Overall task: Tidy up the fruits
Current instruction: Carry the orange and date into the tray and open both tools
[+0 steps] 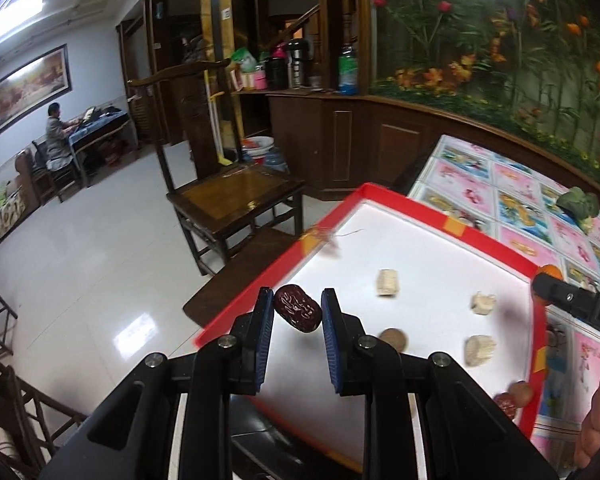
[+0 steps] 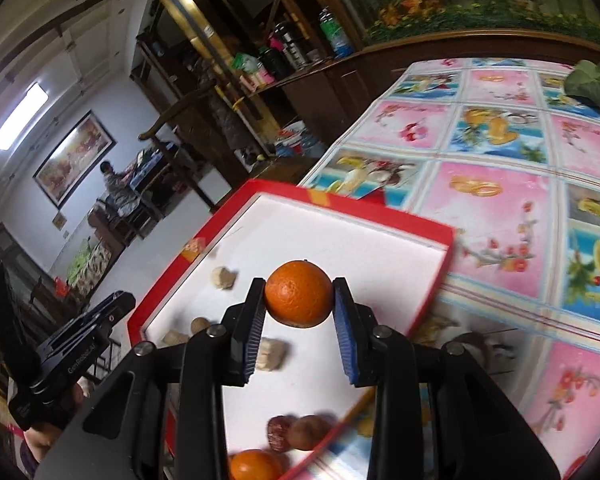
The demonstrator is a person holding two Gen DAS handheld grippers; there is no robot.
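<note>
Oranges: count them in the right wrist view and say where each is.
2. One orange is clamped in the right gripper above the tray; another orange lies at the bottom edge. More may be hidden.

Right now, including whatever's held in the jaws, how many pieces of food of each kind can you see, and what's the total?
Orange: 2
Red date: 2
Brown round fruit: 2
Pale chunk: 3
Green leafy vegetable: 1
Total: 10

Orange [image 2: 299, 294] between right tongs [image 2: 300, 300]
</note>
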